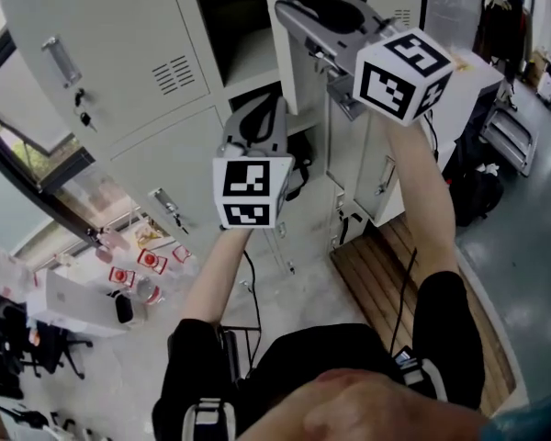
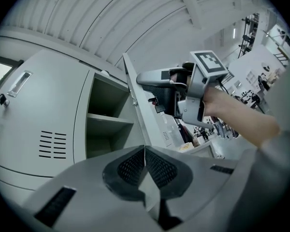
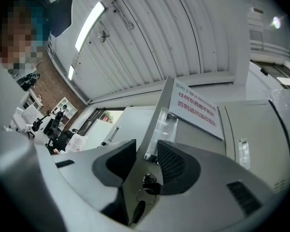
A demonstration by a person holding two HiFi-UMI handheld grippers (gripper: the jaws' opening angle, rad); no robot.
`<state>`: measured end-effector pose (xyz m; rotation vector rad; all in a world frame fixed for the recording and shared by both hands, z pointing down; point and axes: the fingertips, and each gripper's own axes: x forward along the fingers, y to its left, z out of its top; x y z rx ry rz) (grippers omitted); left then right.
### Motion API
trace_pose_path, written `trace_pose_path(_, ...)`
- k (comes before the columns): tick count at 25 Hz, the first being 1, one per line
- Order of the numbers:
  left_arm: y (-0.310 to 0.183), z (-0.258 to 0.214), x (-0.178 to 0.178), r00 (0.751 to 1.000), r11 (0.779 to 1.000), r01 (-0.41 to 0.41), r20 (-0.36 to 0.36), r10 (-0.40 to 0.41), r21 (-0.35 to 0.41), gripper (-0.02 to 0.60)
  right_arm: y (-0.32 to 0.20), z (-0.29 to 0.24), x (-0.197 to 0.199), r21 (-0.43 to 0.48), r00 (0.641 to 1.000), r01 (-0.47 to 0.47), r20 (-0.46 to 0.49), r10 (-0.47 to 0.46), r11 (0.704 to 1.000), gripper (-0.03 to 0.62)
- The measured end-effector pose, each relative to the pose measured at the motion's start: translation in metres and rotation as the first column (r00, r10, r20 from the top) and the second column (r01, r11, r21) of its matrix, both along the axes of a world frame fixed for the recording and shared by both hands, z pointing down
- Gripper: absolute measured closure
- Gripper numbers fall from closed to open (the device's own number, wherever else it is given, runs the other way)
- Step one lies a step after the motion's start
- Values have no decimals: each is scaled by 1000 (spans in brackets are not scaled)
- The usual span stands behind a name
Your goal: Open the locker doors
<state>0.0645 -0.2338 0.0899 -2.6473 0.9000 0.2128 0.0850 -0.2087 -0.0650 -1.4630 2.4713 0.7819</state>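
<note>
Lockers [image 1: 119, 53] of pale grey sheet steel are standing in a bank, and one upper door [image 2: 147, 120] is hanging open, showing a flat shelf [image 2: 108, 120] inside. The left tool [image 2: 145, 164] is pinching the door's thin lower edge, with its dark cross-hatched pads [image 2: 162, 168] pressing nearly together on the sheet. The right tool [image 3: 146, 153] is holding the same door higher up. Its jaws are standing wide around the thicker folded rim, and they seem to be clamping it, though contact on the left pad is hard to judge. A round lock [image 3: 149, 180] with a ringed key [image 3: 137, 211] is sitting between those jaws. A white rectangular sign [image 3: 195, 109] with red print is sticking to the door's face. The neighbouring closed door is showing louvred slots [image 2: 52, 144].
</note>
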Motion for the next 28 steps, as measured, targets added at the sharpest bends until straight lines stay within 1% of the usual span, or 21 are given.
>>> trace_pose_path(3, 17, -2, 13, 1000, 1000, 22, -22, -22, 8, 571, 17, -1, 14, 13, 1000, 13, -20, -13, 1000, 451)
trace_pose_path(9, 45, -3, 43, 996, 998, 66, -53, -66, 3, 571, 47, -2, 47, 1, 998, 49, -40, -49, 999, 451)
trace_pose_path(13, 68, -1, 67, 994, 994, 107, -40, -106, 36, 571, 65, -1, 71, -4, 997, 54, -48, -55, 999, 451)
trace_pose_path(21, 96, 3, 113, 996, 996, 81, -46, -79, 28, 571, 84, 0, 120, -13, 998, 56, 1, -56, 998, 453)
trace_pose_path(25, 106, 14, 136, 998, 998, 54, -18, -54, 17, 571, 92, -1, 144, -14, 1000, 26, 14, -26, 1000, 453)
trace_pose_path(28, 107, 22, 145, 999, 999, 52, -6, -52, -7, 571, 95, 0, 157, -16, 999, 23, 33, -22, 1000, 451)
